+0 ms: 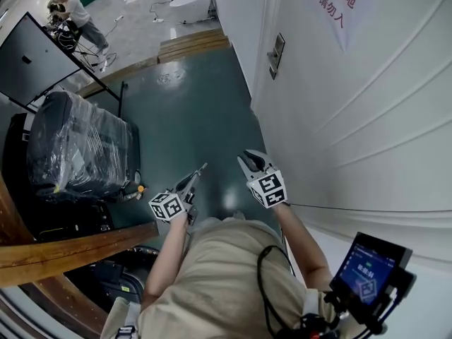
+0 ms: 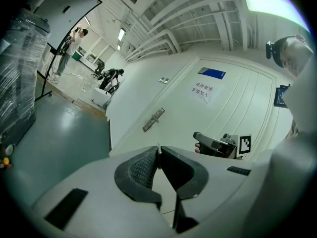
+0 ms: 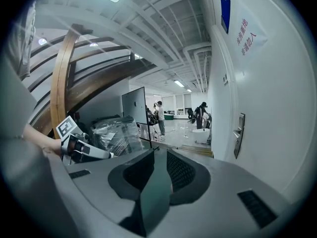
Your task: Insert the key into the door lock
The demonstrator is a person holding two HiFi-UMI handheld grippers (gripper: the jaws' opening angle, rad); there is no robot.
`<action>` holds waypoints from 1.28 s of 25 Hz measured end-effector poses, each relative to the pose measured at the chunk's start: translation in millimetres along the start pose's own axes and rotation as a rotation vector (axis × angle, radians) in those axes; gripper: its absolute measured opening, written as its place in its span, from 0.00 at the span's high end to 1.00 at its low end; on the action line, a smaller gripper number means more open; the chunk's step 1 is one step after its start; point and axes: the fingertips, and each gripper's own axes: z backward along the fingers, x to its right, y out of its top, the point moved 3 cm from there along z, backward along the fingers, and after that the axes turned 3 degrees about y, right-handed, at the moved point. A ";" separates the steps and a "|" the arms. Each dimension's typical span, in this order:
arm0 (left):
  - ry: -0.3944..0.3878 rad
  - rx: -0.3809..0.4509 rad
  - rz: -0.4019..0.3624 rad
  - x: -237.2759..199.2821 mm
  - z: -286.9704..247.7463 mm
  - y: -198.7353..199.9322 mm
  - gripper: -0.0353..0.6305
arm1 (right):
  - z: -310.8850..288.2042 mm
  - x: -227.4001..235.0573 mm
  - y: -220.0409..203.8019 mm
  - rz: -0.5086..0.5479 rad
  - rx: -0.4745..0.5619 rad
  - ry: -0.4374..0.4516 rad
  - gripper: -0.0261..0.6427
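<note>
The white door fills the right of the head view, and its metal lock plate is far ahead on it. My left gripper is held low over the green floor, left of the door. It is shut, with a thin pale sliver, the key, pinched edge-on between its tips. From the left gripper view the lock plate lies well ahead. My right gripper is held beside it, nearer the door, open and with nothing in it. The lock plate stands at the right of the right gripper view.
A plastic-wrapped dark bundle and a dark board on a stand stand at the left. A wooden beam runs low on the left. A wooden step crosses the floor ahead. A person stands far back. A small screen hangs at my right.
</note>
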 end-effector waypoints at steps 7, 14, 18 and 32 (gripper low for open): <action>0.014 0.001 0.008 -1.7 -9.5 3.3 0.90 | -2.3 12.1 -3.2 -0.005 -0.010 0.010 0.83; -0.001 -0.004 -0.003 -9.8 -22.3 23.1 0.90 | -17.5 20.6 1.7 -0.011 -0.014 -0.002 0.83; -0.014 -0.023 -0.010 -18.4 -25.9 34.3 0.90 | -28.9 19.7 11.2 -0.021 -0.005 -0.017 0.83; -0.042 -0.038 -0.026 -63.6 -22.4 87.4 0.90 | -78.6 6.2 38.1 -0.031 0.001 -0.061 0.83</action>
